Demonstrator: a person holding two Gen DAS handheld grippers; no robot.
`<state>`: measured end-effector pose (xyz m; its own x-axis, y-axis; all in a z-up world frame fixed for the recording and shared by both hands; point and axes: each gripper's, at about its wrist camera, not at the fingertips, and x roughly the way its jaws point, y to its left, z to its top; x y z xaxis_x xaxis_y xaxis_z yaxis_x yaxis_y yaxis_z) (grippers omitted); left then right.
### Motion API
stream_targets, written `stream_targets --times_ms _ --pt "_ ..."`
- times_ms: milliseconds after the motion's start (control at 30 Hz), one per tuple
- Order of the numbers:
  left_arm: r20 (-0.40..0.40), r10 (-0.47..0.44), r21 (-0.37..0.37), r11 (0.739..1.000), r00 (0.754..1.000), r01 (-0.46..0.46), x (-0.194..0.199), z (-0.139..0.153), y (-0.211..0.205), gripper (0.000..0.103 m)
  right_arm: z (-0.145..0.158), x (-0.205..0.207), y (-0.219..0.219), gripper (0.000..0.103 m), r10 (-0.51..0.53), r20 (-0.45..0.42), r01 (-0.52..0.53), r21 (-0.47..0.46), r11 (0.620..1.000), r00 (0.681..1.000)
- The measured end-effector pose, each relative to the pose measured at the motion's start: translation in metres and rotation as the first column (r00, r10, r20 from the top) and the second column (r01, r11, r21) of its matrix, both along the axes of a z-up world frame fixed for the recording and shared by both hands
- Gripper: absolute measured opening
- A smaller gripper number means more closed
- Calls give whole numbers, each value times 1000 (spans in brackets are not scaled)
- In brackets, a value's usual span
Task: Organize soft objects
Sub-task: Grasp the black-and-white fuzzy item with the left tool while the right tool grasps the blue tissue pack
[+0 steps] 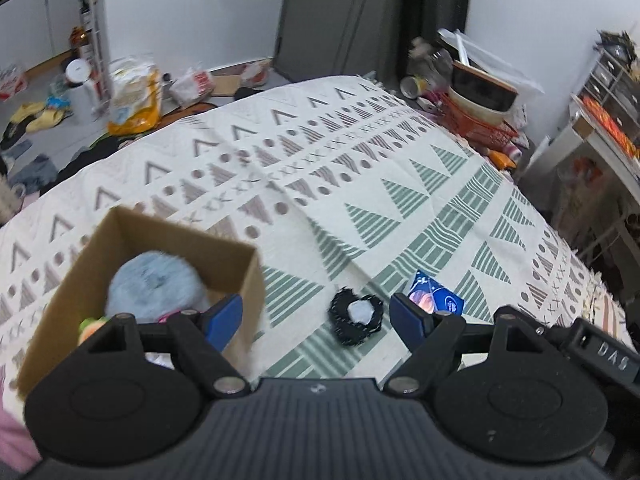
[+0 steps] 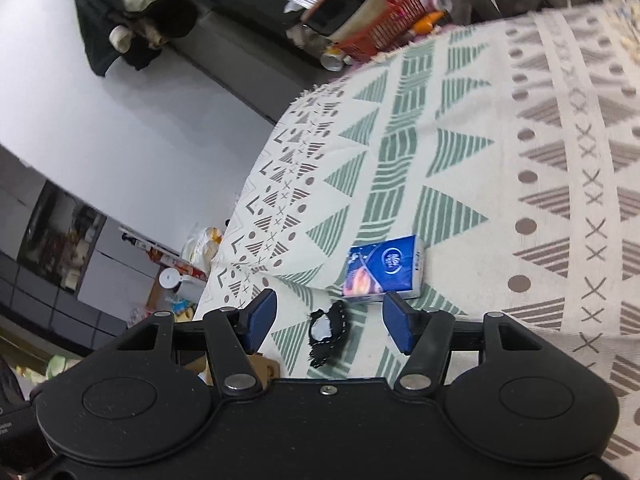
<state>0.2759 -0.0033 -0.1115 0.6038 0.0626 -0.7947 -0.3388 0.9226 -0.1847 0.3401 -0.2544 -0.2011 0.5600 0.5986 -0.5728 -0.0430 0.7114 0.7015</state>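
Black frayed scrunchie, white centre

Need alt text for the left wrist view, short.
The open left hand-held gripper hangs over a patterned bedspread, its blue fingers either side of a small black fuzzy ring with a white centre. To its left is a cardboard box holding a fluffy pale-blue plush; a blue tissue pack lies to its right.
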Motion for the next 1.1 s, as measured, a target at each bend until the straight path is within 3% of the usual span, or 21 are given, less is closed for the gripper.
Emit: stream_targets --times_ms 533,1000,1100 --pt "-44 -47 -8 999 998 47 60 -62 -35 76 -71 46 -13 54 -2 -148 17 100 995 989" --pt "-139 -48 23 998 989 51 78 -110 -35 74 -92 61 -11 53 26 -170 4 173 985 985" --pt "-148 -51 12 999 988 53 79 -117 -34 74 -93 62 -8 46 24 -157 1 156 988 987"
